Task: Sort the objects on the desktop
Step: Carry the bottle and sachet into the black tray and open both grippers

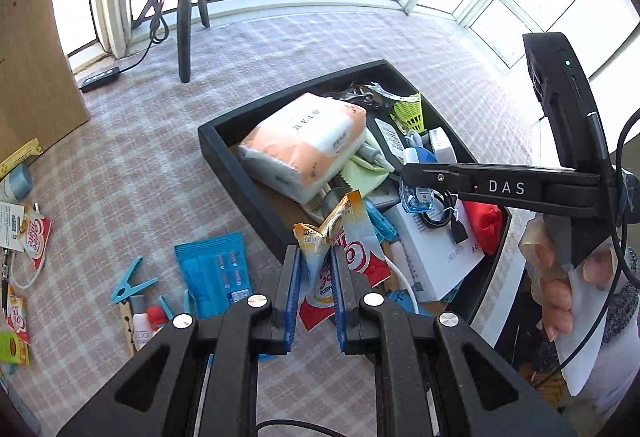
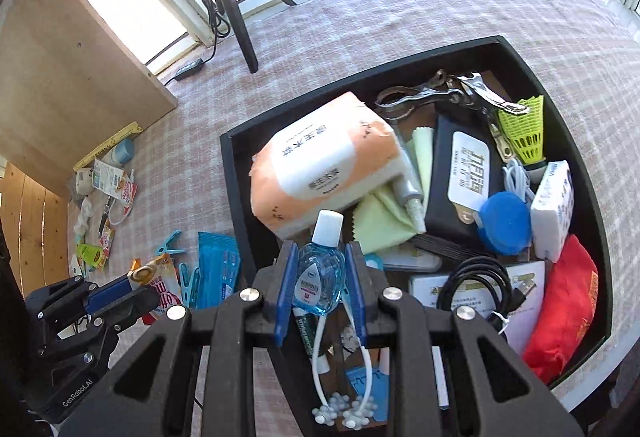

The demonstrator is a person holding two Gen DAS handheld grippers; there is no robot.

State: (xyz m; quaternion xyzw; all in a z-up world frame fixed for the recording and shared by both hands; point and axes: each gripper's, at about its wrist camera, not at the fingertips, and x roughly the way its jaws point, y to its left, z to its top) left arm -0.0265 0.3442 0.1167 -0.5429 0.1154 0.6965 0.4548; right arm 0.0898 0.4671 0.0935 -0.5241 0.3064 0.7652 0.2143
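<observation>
Two hands busy | my left gripper (image 1: 314, 269) pinches a red and orange paper sachet (image 1: 340, 237) by the big black tray (image 1: 224, 153), ready to drop in | my right gripper (image 2: 318, 273) squeezes a small blue glass bottle (image 2: 318, 269) over that tray

Glossy foil sachet (image 1: 344, 237) — clear plastic bottle (image 2: 319, 269), checked cloth (image 1: 140, 157).

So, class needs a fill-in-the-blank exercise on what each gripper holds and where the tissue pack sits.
1. The right gripper is shut on a small ____ bottle.
2. The left gripper is shut on a coffee ____.
3. The tissue pack lies inside the black ____.

Missing words: blue; sachet; tray
</observation>
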